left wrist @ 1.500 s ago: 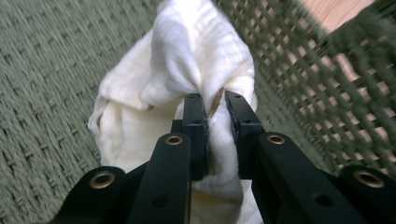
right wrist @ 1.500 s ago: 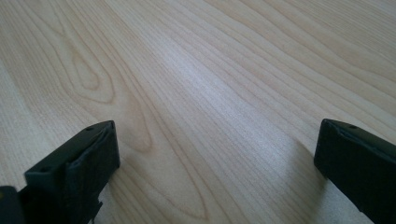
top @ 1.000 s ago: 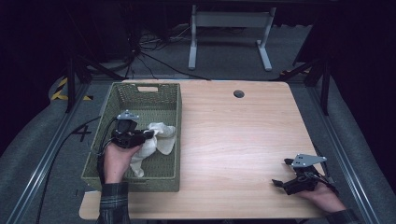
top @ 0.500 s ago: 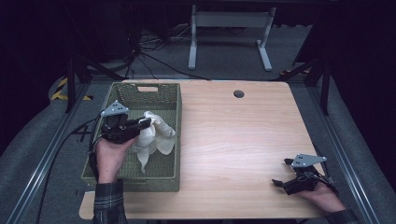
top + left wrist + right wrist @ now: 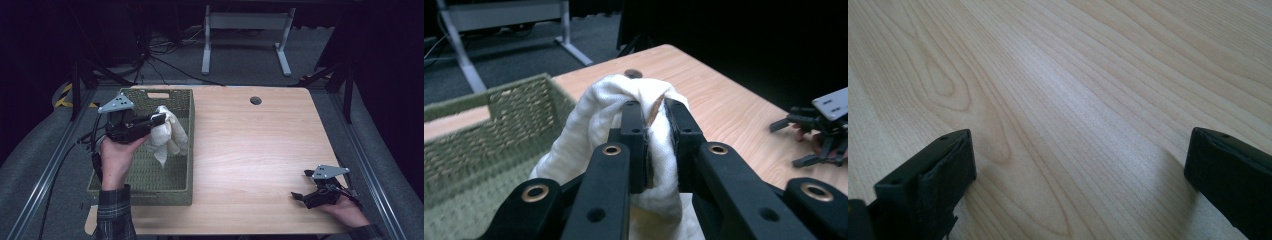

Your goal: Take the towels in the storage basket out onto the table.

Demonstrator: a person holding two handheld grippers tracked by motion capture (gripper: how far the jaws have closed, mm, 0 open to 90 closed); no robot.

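Dark floor and tangled cables surround a pale wooden table point(image 5: 250, 150) where a person works with a pair of hand-held grippers. At the table's left side, the left gripper point(image 5: 159, 119) has its two black jaws pinched tight on a white cloth point(image 5: 167, 136), with only a fold of fabric between the pads; in the left gripper view the cloth point(image 5: 599, 125) bunches up over the jaw tips and hangs down below them. The cloth is lifted clear above a green woven basket point(image 5: 150, 175), its loose end dangling over the basket's right wall. The person's left hand point(image 5: 117, 155), in a plaid sleeve point(image 5: 112, 212), holds that gripper roughly level, jaws pointing toward the table's middle. Well apart, near the front right corner, the right gripper point(image 5: 296, 196) rests low on the wood in the person's right hand point(image 5: 345, 210), its jaws spread wide with nothing between them but bare tabletop, as the right gripper view shows. A small round hole point(image 5: 255, 100) marks the table's far edge, and a grey metal stand point(image 5: 245, 35) sits on the floor beyond.
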